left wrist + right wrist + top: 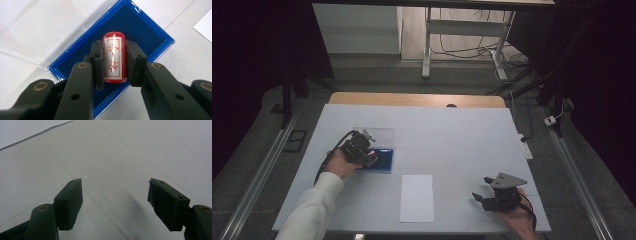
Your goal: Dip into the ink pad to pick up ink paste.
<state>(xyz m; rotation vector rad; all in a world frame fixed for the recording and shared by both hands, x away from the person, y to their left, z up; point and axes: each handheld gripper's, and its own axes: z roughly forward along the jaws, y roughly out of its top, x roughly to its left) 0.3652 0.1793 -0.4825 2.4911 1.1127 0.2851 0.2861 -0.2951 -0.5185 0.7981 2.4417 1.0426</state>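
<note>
A red stamp (113, 57) with a white label and red characters is clamped between the black jaws of my left gripper (113, 62), which is shut on it. It hangs just above the dark blue pad of a blue-rimmed ink box (150, 32), whose clear lid (37, 30) lies open beside it. From above, my left gripper (368, 152) is at the left half of the table, over the blue box (384, 161). My right gripper (479, 189) rests near the front right edge. In its own view, my right gripper (115, 202) is open with nothing between its jaws.
A white sheet of paper (417, 197) lies at the table's front middle, between the two hands. The white tabletop (452, 135) ends in a wooden strip at the back. Beyond it stand a desk frame and cables on the floor.
</note>
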